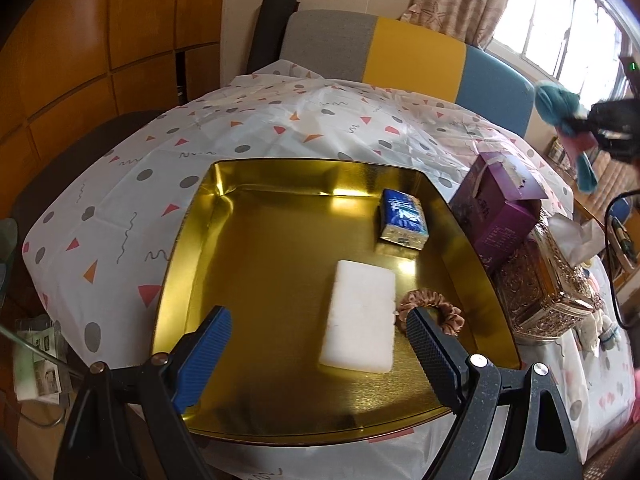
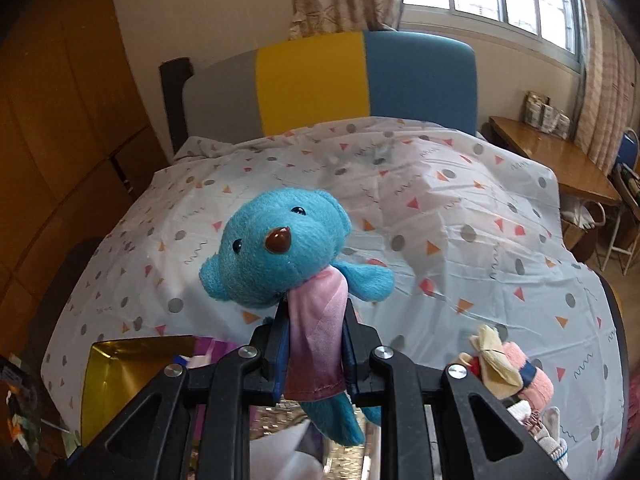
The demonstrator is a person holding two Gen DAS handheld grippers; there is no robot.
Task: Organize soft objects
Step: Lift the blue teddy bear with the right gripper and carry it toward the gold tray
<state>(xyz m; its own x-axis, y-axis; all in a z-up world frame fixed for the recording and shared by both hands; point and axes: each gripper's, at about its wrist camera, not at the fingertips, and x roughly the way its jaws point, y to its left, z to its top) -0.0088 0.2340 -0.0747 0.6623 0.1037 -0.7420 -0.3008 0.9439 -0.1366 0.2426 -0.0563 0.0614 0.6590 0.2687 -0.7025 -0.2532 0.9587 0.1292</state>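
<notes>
The gold tray (image 1: 192, 248), one, sat near, holding three soft things: one white sponge (image 1: 360, 316), one tissue pack (image 1: 402, 220), one scrunchie (image 1: 440, 308). Right gripper (image 2: 316, 344) clamped one blue bear (image 2: 280, 244) aloft at right; next, I'd judge, lower it into the tray. Left gripper (image 1: 320, 332) hung spread, empty.
</notes>
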